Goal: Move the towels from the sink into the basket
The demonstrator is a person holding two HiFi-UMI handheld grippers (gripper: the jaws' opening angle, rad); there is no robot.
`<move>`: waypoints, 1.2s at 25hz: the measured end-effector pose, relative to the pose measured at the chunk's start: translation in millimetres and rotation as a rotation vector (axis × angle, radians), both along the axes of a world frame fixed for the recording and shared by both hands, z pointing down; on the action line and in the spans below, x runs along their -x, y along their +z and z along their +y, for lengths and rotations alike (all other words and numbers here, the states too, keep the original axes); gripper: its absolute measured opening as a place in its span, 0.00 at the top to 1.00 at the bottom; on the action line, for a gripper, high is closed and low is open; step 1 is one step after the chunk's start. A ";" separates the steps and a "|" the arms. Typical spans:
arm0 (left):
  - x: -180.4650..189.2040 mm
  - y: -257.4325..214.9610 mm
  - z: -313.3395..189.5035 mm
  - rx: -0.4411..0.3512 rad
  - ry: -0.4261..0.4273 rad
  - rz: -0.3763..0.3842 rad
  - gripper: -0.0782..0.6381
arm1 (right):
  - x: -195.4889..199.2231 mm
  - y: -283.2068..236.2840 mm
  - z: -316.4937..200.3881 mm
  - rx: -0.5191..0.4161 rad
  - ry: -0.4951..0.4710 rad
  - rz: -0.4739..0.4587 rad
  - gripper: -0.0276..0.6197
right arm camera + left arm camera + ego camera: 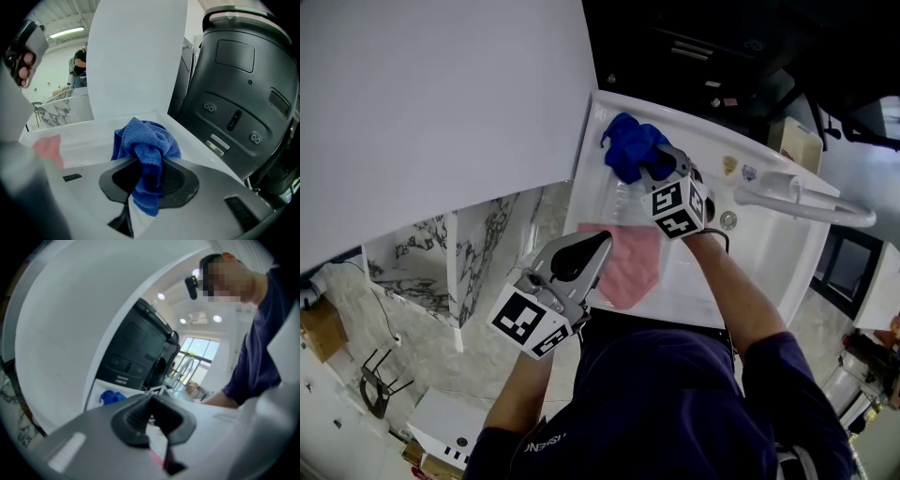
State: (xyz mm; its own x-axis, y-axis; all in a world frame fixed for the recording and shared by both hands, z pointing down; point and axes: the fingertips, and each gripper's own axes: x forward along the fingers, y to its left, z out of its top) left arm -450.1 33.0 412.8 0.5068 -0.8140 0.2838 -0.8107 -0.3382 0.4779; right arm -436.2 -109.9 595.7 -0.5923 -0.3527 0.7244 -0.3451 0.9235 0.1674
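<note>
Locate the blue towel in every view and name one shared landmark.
Head view: blue towel upper centre, at the far end of the sink, in the right gripper.
Left gripper view: small blue patch, lower left.
Right gripper view: centre, pinched between the jaws.
Shared landmark: the white sink.

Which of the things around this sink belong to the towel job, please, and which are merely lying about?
Job: blue towel, gripped by the right hand-held gripper; pink towel; sink; left hand-held gripper. No basket is in view.
Lying about: black appliance; marbled panel.
</note>
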 end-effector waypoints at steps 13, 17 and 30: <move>-3.5 -11.9 5.3 -0.026 -0.011 -0.013 0.89 | -2.0 -23.8 10.1 0.036 -0.013 -0.078 0.86; -7.4 -18.9 10.5 -0.035 -0.018 -0.021 0.89 | -3.2 -40.3 18.2 0.038 -0.019 -0.114 0.86; -50.5 -45.3 22.2 -0.073 -0.002 -0.070 0.89 | -38.8 -89.0 51.1 0.070 -0.044 -0.238 0.86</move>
State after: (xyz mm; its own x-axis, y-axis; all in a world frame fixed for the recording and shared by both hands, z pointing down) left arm -399.6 55.2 367.5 0.4859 -0.8350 0.2584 -0.8420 -0.3679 0.3945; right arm -397.4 -58.8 506.8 -0.7626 -0.2769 0.5847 -0.3267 0.9449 0.0214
